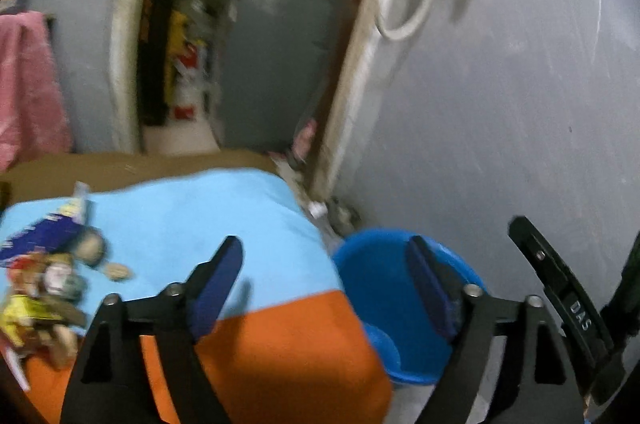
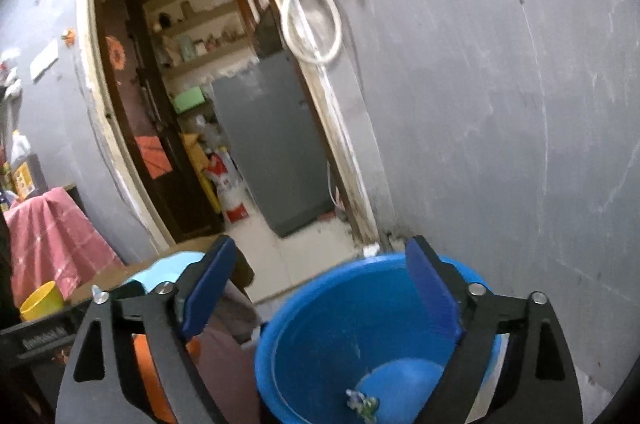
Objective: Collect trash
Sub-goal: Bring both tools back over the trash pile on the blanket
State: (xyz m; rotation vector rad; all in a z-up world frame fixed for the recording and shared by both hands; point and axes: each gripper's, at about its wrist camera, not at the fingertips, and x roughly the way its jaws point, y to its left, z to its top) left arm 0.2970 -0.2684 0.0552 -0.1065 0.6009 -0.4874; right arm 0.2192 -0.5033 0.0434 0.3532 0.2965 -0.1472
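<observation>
A blue bucket (image 2: 344,320) stands on the floor by the grey wall; a small crumpled wrapper (image 2: 362,404) lies at its bottom. It also shows in the left wrist view (image 1: 380,288), right of the table. A pile of wrappers and trash (image 1: 44,280) lies on the blue and orange tablecloth (image 1: 192,220) at the left. My left gripper (image 1: 324,288) is open and empty above the table's right edge. My right gripper (image 2: 320,288) is open and empty above the bucket's rim; it shows at the far right of the left wrist view (image 1: 568,308).
A doorway (image 2: 224,128) behind opens onto a grey fridge (image 2: 272,144) and shelves. A white hose (image 2: 312,20) hangs on the door frame. A pink cloth (image 2: 52,236) and a yellow cup (image 2: 40,300) stand at the left.
</observation>
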